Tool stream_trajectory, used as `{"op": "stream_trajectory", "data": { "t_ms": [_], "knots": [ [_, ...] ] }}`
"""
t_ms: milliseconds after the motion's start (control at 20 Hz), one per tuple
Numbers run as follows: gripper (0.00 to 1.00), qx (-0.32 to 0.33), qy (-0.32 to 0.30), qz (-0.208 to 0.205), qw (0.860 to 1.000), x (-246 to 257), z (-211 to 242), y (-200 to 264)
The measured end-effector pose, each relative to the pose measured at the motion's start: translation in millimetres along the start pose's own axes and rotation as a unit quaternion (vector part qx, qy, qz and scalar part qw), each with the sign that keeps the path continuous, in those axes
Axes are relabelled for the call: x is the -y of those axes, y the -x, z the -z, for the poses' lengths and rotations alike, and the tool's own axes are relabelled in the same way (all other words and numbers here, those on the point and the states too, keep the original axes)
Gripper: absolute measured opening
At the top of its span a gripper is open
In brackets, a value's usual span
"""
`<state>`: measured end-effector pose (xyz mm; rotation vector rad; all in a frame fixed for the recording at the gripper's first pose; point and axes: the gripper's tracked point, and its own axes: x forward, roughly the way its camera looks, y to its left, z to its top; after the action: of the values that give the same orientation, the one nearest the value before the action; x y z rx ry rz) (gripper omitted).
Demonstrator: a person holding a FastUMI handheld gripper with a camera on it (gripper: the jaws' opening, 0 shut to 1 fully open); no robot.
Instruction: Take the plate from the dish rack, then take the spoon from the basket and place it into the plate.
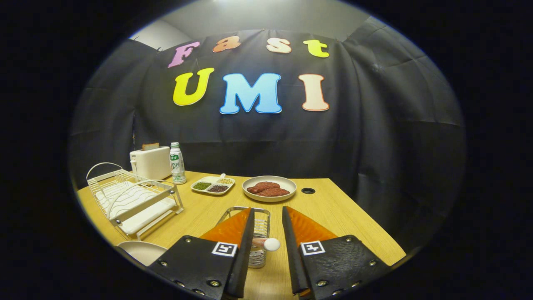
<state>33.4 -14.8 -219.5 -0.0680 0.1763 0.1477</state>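
Gripper [267,233] hangs over the table's near edge, fingers spread, gripping nothing. Between them stands the wire basket [259,233], with the spoon [266,244] poking out of it; its pale round end lies in the gap between the fingers, closer to the left one. Whether either finger touches it cannot be told.

Dish rack [133,199] sits at the table's left edge and looks bare of plates. A pale plate [142,251] lies flat at the near left corner, partly hidden behind the left finger. Judgement: the first step, getting the plate out of the rack, looks done.

Left to do: close on the spoon, lift it clear of the basket, carry it left to the plate and set it down there. The spoon is not yet held, so the task stands roughly at its midpoint.

Farther back on the table [333,208]: a toaster [150,163] and bottle [177,163] toward the far left corner, a divided tray [212,185] of beans, and a bowl [269,188] of reddish food near the far edge.
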Motion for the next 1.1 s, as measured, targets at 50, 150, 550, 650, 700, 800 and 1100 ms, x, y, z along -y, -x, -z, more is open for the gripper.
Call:
{"op": "stream_trajectory", "data": {
  "t_ms": [50, 150, 550, 650, 700, 800, 1100],
  "knots": [
    [0.33, 0.002, 0.0, -0.001, 1.0, -0.5, -1.7, 0.3],
    [0.25, -0.001, 0.002, -0.004, 1.0, -5.2, -2.2, -3.2],
    [0.1, -0.045, -0.02, 0.006, 0.999, -11.5, -8.8, 9.0],
    [0.09, -0.056, -0.025, 0.009, 0.998, -11.0, -11.0, 6.8],
    [0.1, -0.059, -0.027, 0.009, 0.998, -9.6, -15.0, 8.3],
    [0.09, -0.063, -0.033, 0.008, 0.997, -7.1, -24.0, 11.4],
    [0.09, -0.075, -0.018, 0.003, 0.997, -2.3, -48.2, 25.1]
  ]
}}
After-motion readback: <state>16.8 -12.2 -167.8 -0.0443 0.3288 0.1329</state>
